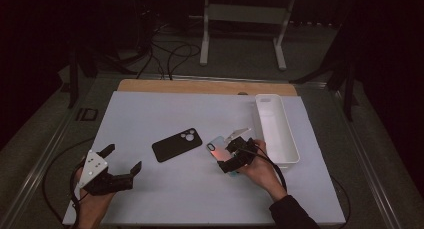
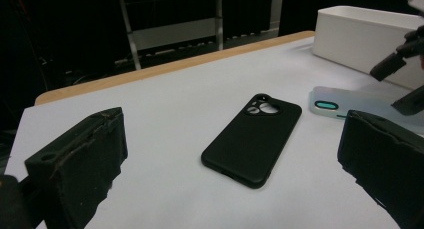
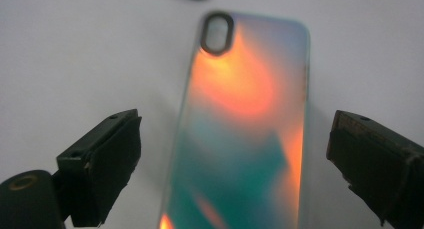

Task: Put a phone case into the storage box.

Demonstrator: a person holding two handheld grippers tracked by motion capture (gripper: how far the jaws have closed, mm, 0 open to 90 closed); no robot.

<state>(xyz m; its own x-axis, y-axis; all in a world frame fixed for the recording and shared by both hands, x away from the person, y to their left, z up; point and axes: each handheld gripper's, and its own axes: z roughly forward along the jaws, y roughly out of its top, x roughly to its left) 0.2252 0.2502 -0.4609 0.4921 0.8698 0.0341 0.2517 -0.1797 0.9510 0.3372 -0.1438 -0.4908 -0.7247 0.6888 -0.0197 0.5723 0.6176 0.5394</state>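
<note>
A black phone case (image 1: 176,144) (image 2: 253,138) lies flat in the middle of the white mat (image 1: 150,114), camera cutout up. To its right lies an iridescent phone case (image 1: 217,145) (image 2: 345,102) (image 3: 245,134), shimmering orange and teal. My right gripper (image 1: 236,153) (image 3: 235,169) hovers open just over this case, one jaw on each side of it. My left gripper (image 1: 123,157) (image 2: 230,164) rests open near the mat's front left, pointing toward the black case, nothing between its jaws.
A long white tray (image 1: 276,129) (image 2: 365,36) stands along the mat's right side, close behind the right hand. A wooden strip (image 1: 205,86) borders the mat's far edge. Cables and a white frame (image 1: 245,24) sit on the floor beyond.
</note>
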